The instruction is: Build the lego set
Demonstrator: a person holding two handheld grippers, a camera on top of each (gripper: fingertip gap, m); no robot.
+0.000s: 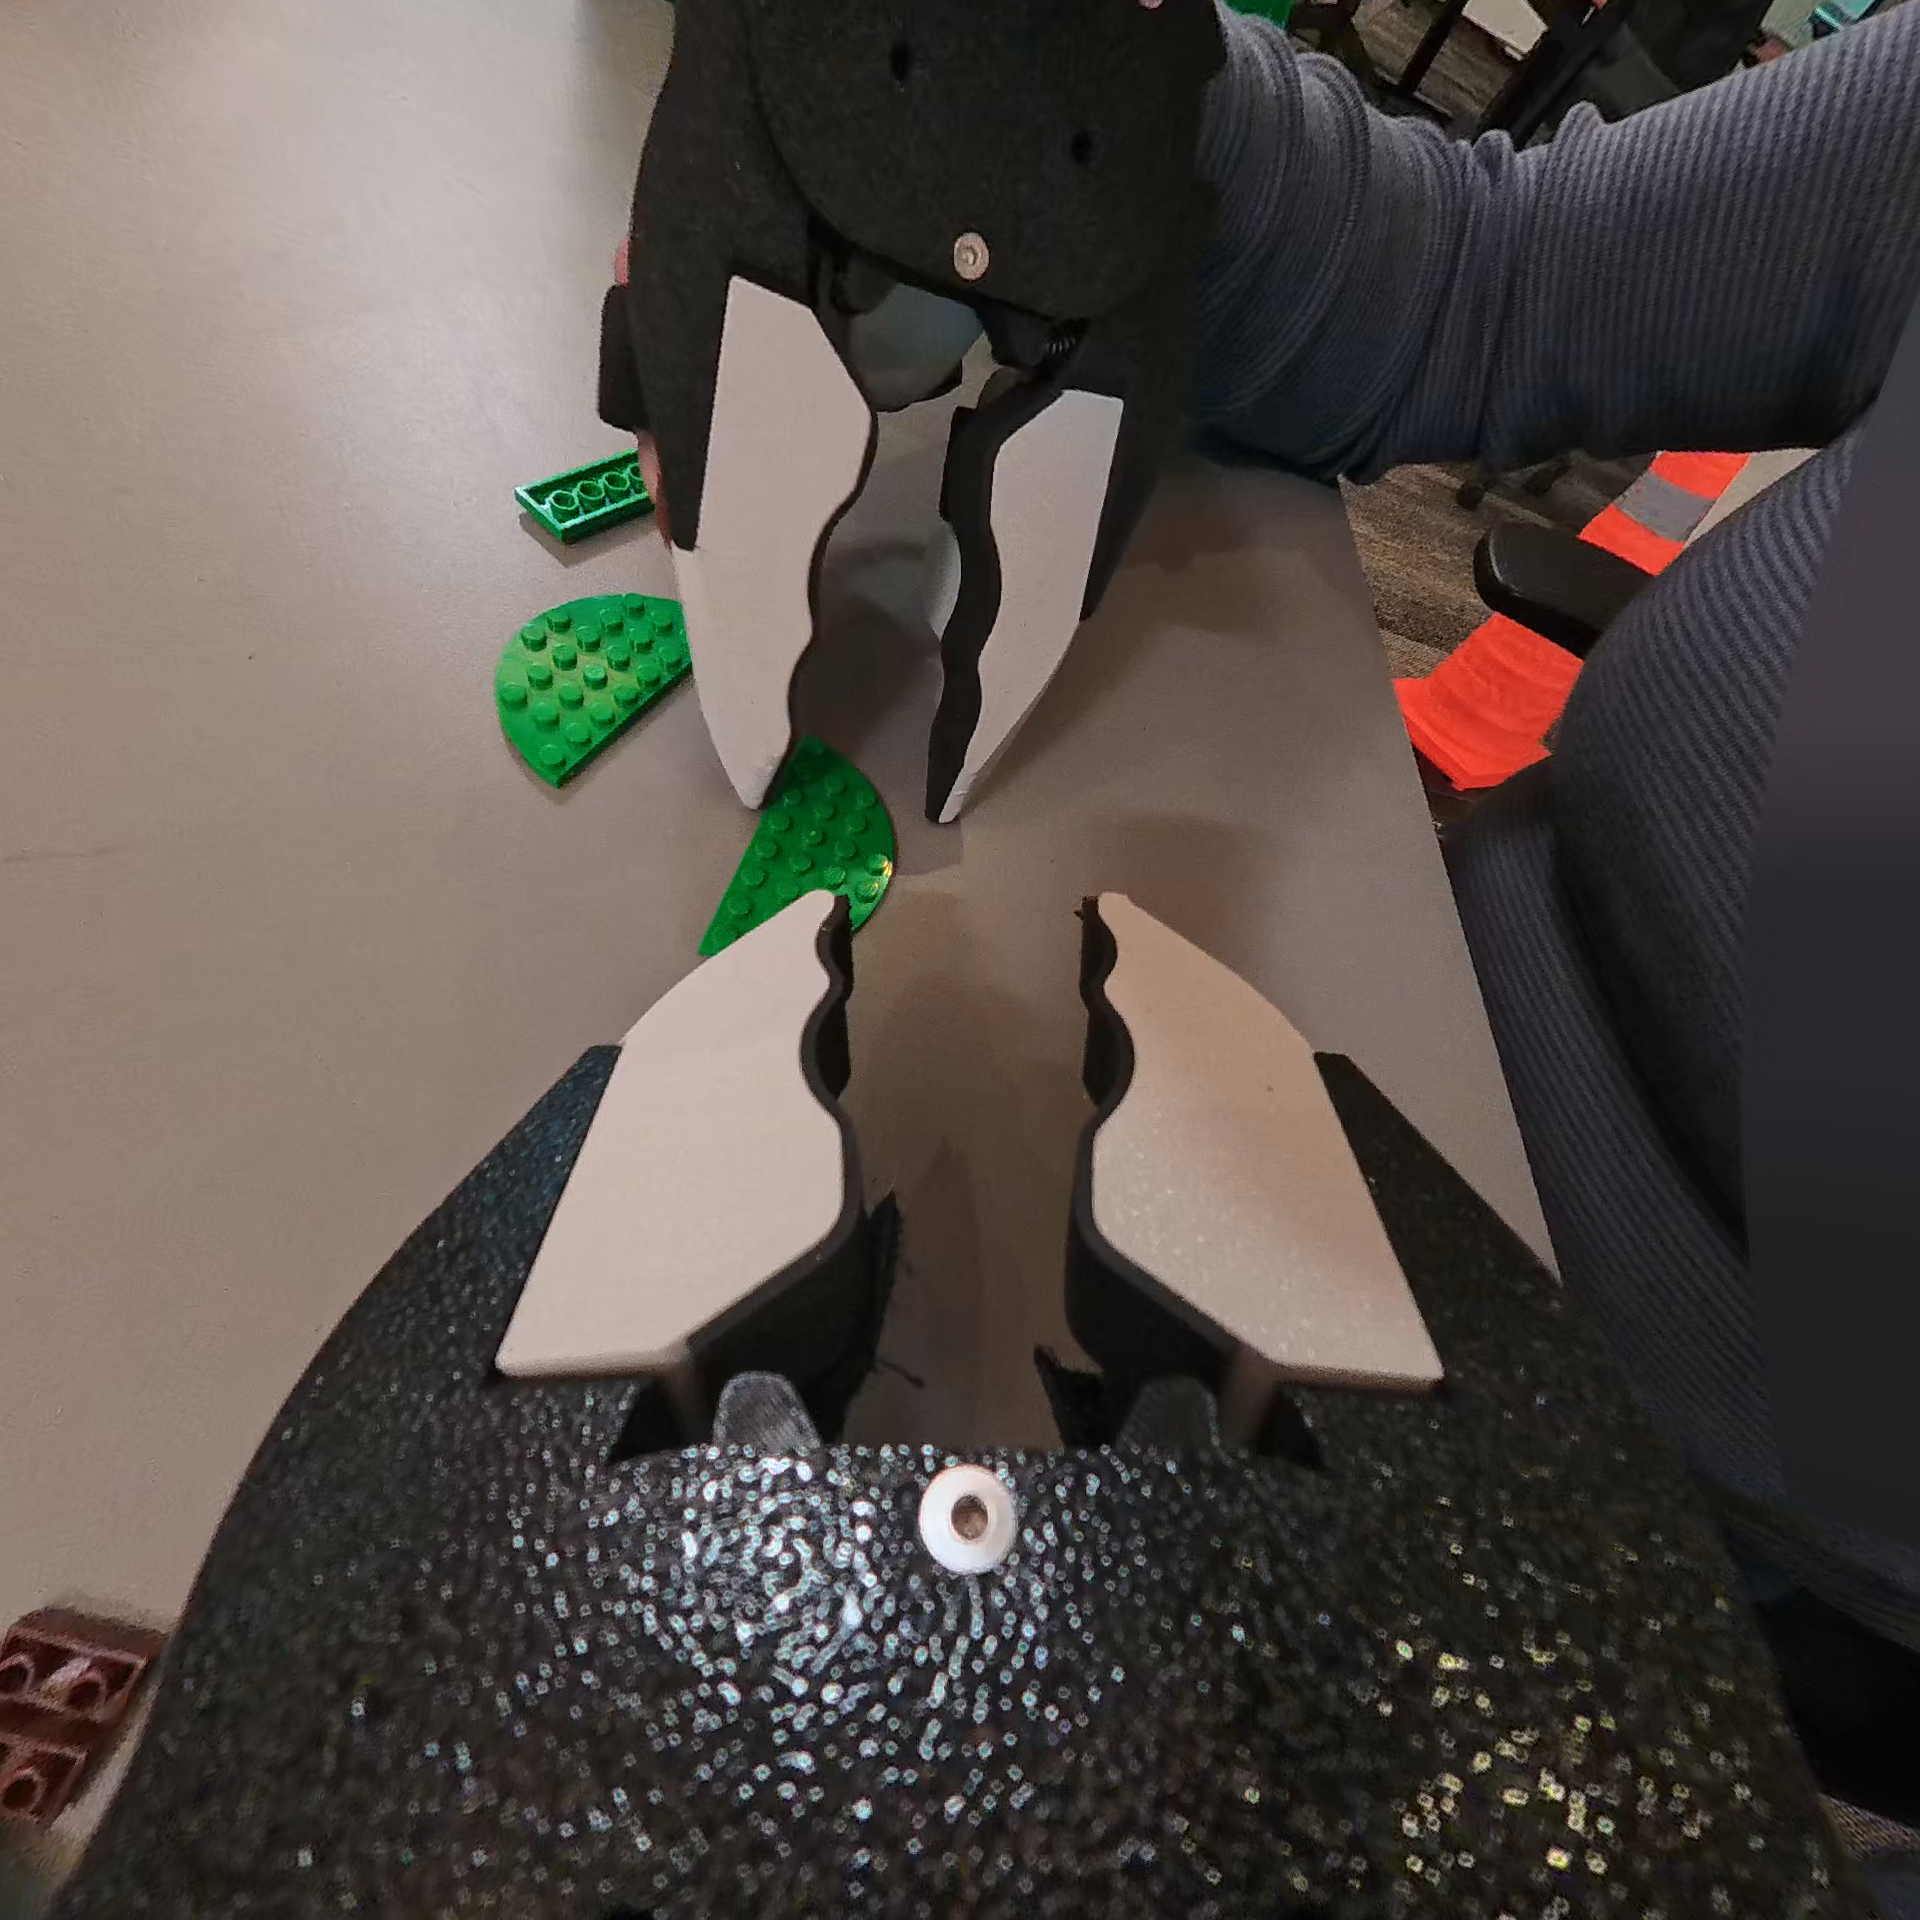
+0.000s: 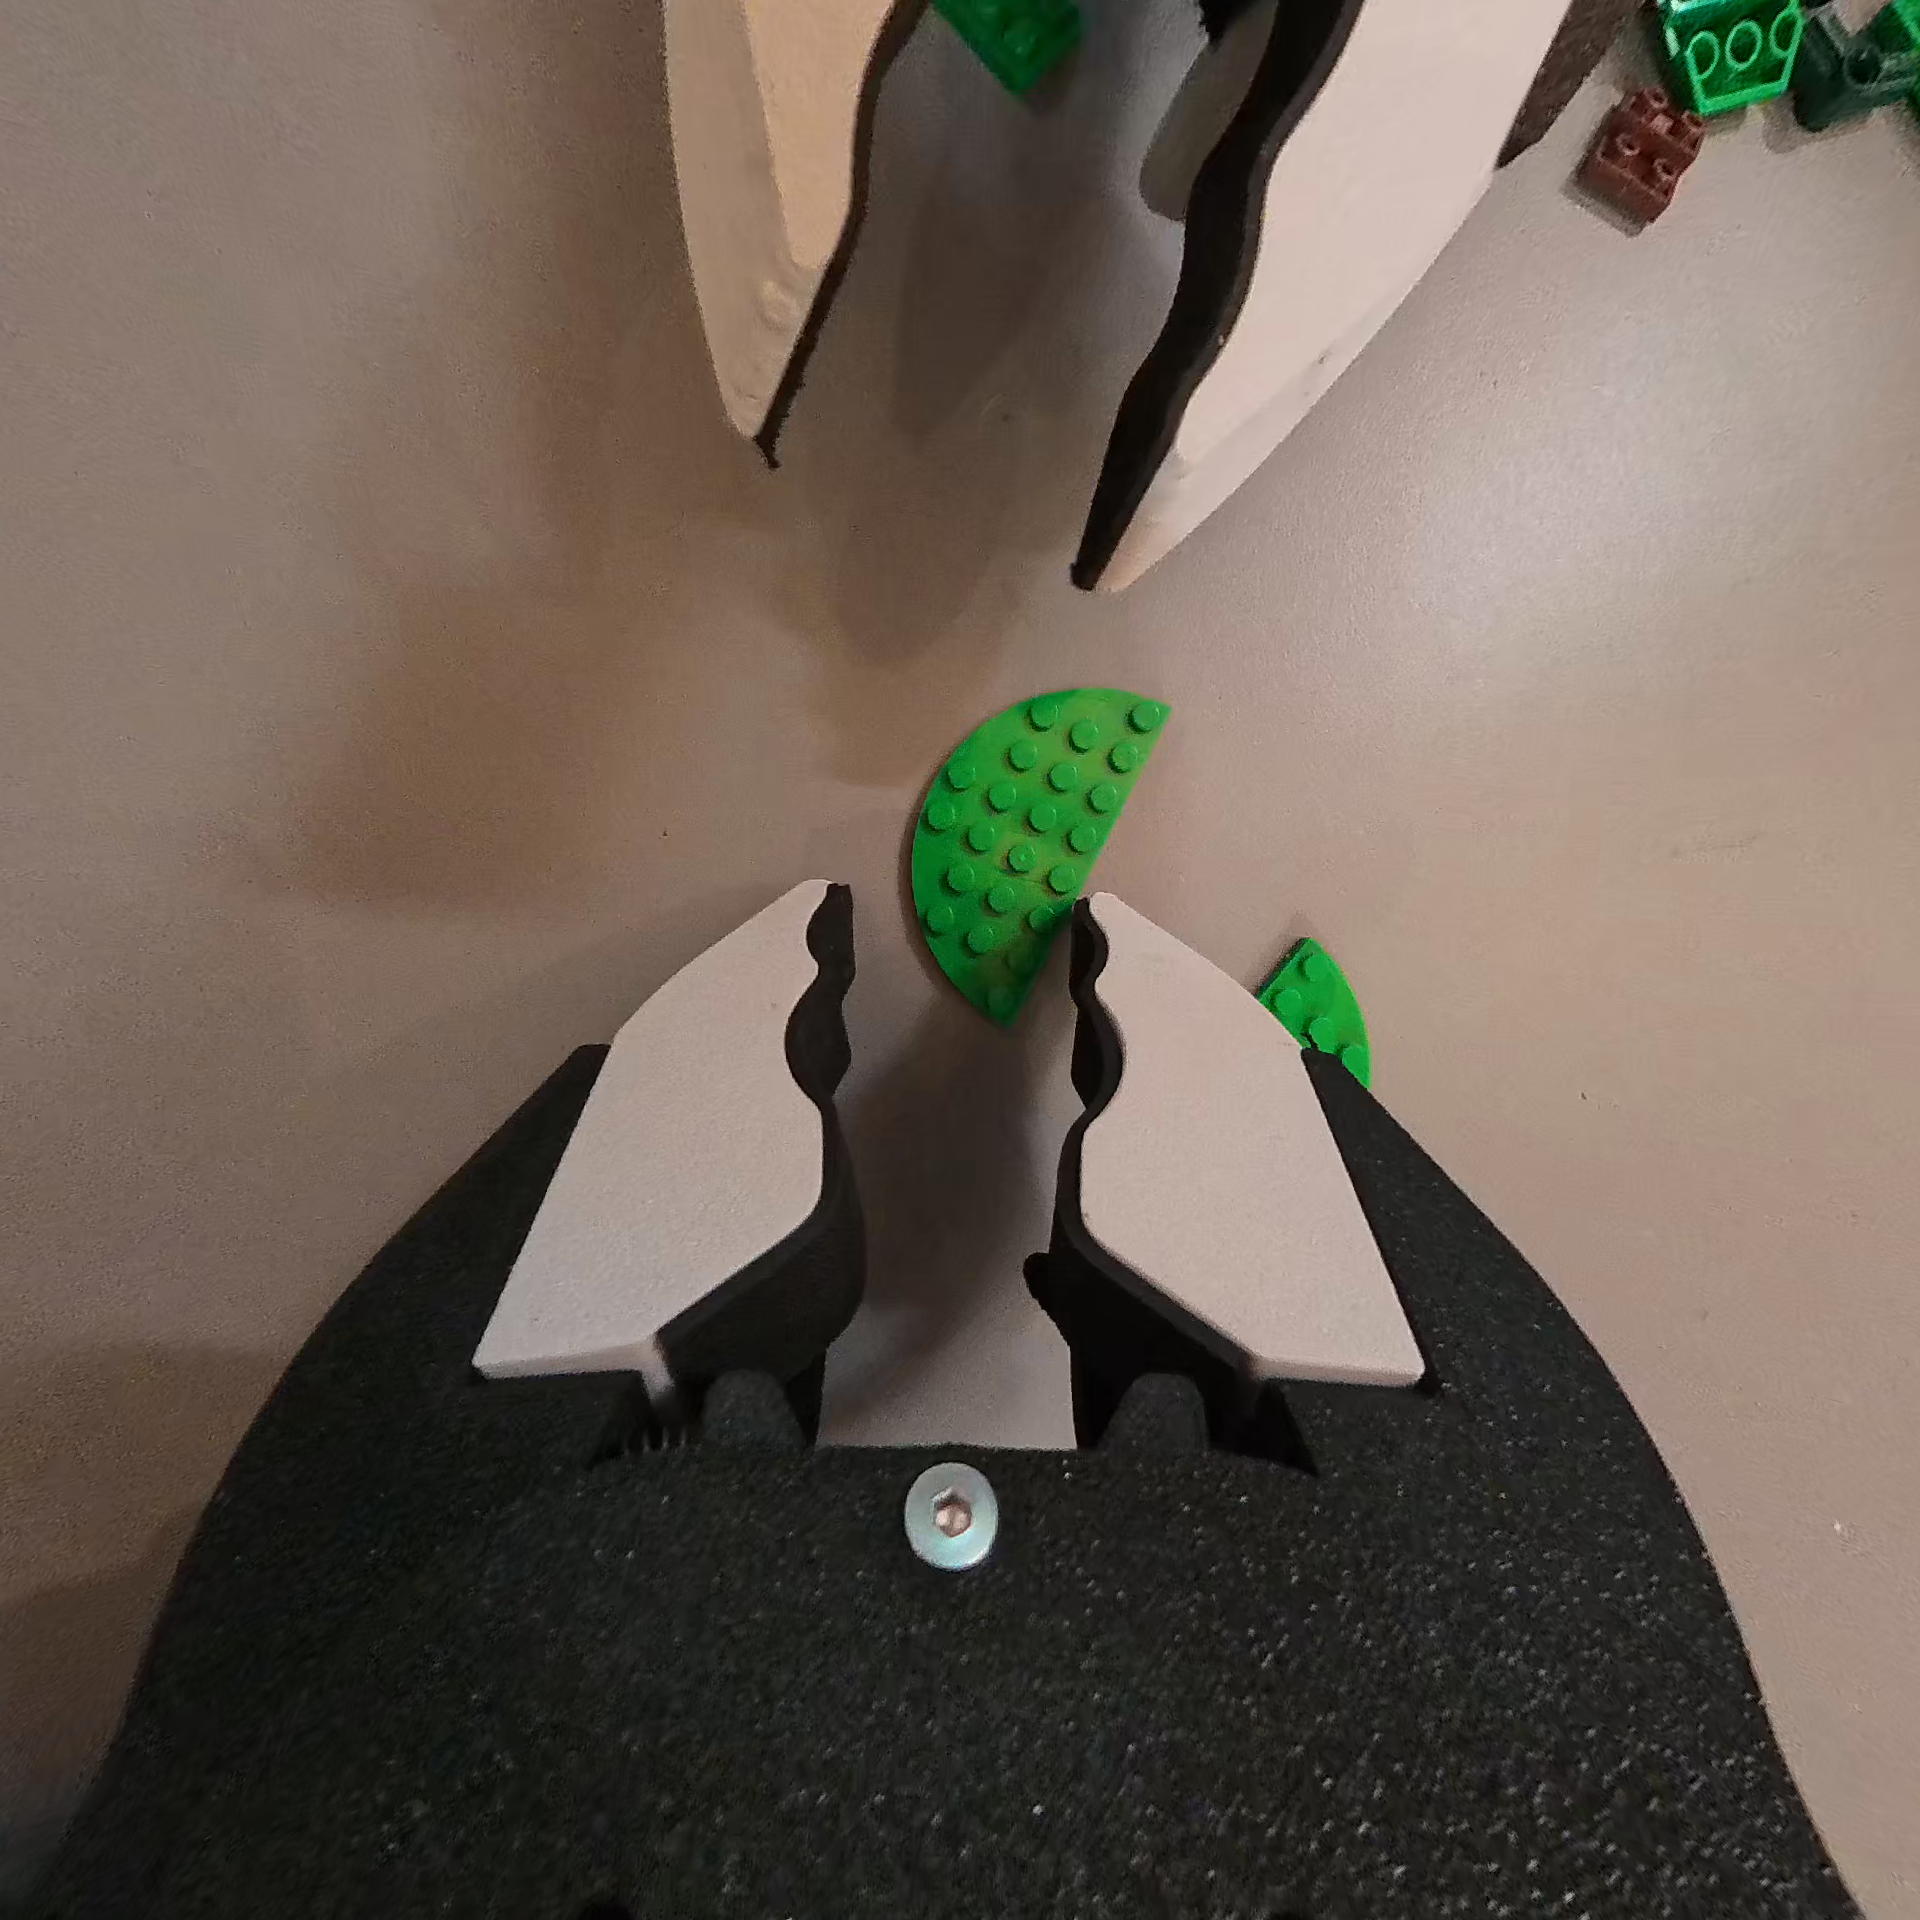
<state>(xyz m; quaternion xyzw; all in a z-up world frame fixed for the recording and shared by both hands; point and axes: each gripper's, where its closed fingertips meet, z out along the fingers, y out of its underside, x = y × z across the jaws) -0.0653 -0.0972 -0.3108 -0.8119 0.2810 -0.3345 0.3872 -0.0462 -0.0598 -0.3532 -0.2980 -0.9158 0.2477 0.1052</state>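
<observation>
A green half-round studded plate (image 1: 816, 847) lies flat on the grey table between the two grippers; it also shows in the right wrist view (image 2: 1023, 847). My left gripper (image 1: 961, 909) is open and empty, its left fingertip over the plate's near edge. My right gripper (image 2: 961, 899) is open and empty, its right fingertip at the plate's straight edge; in the left wrist view it (image 1: 847, 805) points down with one fingertip on the plate's far corner. A second green half-round plate (image 1: 587, 681) lies to the left, and also shows in the right wrist view (image 2: 1320, 1008).
A long green plate (image 1: 587, 494) lies at the back left. Dark red bricks (image 1: 57, 1704) sit at the lower left. A brown brick (image 2: 1642, 156) and green pieces (image 2: 1730, 47) lie at the top right. The table edge (image 1: 1455, 883) runs on the right, beside a sleeved arm (image 1: 1507, 260). Tip to tip, the grippers are about 6 cm apart. The long green plate (image 1: 587, 494) lies around 10 cm away from my right fingertips.
</observation>
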